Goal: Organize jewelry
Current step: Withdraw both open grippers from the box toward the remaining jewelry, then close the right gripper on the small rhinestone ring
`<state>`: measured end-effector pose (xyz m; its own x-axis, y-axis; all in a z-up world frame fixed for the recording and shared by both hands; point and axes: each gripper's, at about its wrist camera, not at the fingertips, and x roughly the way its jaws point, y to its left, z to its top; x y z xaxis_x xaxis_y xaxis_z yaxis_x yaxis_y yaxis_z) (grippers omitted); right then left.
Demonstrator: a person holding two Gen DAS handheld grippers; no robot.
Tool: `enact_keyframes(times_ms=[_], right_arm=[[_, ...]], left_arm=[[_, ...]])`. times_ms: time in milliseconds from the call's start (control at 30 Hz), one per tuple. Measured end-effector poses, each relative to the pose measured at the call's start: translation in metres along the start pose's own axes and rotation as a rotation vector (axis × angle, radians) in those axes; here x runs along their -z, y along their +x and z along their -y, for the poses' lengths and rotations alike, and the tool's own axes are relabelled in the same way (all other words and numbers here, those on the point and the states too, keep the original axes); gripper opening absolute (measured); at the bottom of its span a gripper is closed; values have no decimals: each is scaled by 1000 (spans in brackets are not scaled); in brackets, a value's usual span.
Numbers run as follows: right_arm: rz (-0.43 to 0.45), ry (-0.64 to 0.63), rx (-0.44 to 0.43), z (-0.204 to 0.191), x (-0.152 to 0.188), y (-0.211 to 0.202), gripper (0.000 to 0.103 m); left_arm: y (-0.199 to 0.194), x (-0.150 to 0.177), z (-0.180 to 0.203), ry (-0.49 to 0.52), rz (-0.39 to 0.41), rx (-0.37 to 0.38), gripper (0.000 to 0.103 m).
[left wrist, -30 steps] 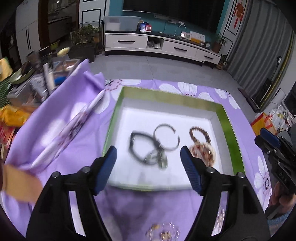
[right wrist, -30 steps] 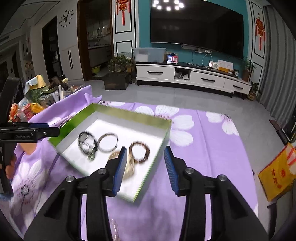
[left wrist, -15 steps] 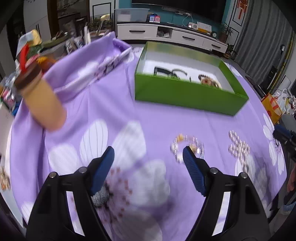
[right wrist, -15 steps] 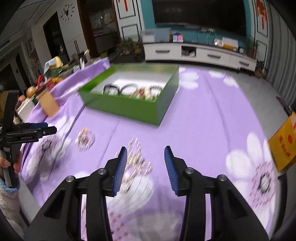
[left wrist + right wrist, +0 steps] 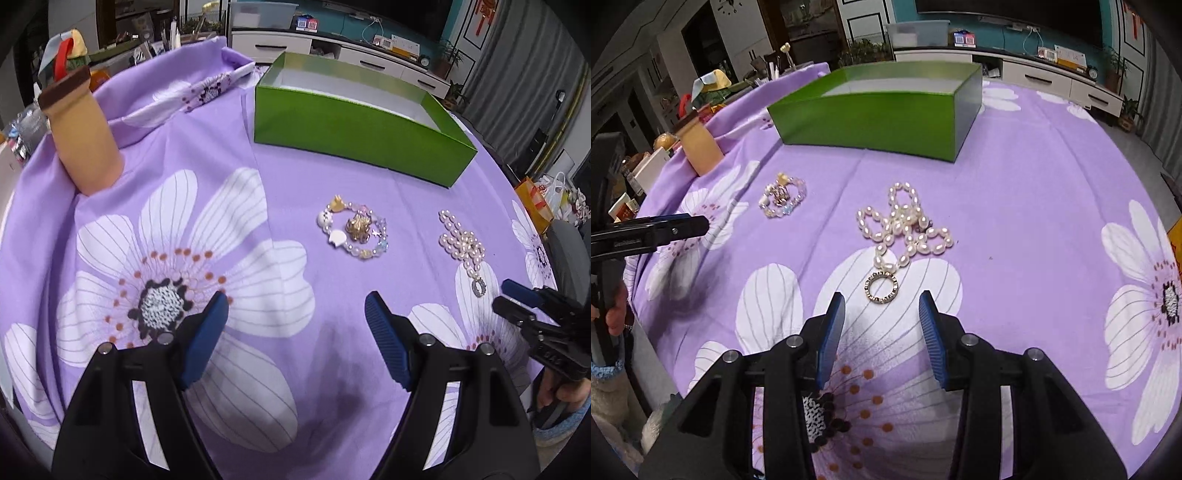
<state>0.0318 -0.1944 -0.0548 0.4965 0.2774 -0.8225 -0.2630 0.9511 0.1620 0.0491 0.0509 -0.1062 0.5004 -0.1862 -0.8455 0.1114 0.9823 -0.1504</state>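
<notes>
our left gripper (image 5: 296, 306) hangs released over the purple cloth (image 5: 207, 192), nothing between its blue pads. ahead of it and a little right lies the charm bracelet (image 5: 354, 232), and farther ahead sits the green box (image 5: 351, 118). our right gripper (image 5: 882, 306) is also released and empty; just ahead of its tips lies a ring (image 5: 881, 287) at the end of the pearl necklace (image 5: 905, 227), which is heaped beyond it. the box stands well past the pearls. a tan jar (image 5: 700, 147) is far off to the left.
</notes>
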Motion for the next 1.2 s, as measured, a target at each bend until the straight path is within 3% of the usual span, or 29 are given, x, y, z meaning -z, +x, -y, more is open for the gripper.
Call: enact_keyframes(times_ms=[267,333,633,767,967,1200], right_arm=[[29,-69,53,-12,-2,15,42],[42,-108,82,-16,-1,16,22],[69,-108,41,-14,7,9,21],[75,-107,21,-14,7,6,21],[75,-97,0,-13,6,8,21],[71,-83,-9,-9,7,11,21]], left_arm=[[8,0,-4,-19,-16,13,78],[8,-2,-2,-14,-11,16,78],[19,-24,29,105,23,60,74],[30,-33,46,167,22,75,62],[47,-45,51,169,0,101,46],[60,-54,55,197,-13,112,45]])
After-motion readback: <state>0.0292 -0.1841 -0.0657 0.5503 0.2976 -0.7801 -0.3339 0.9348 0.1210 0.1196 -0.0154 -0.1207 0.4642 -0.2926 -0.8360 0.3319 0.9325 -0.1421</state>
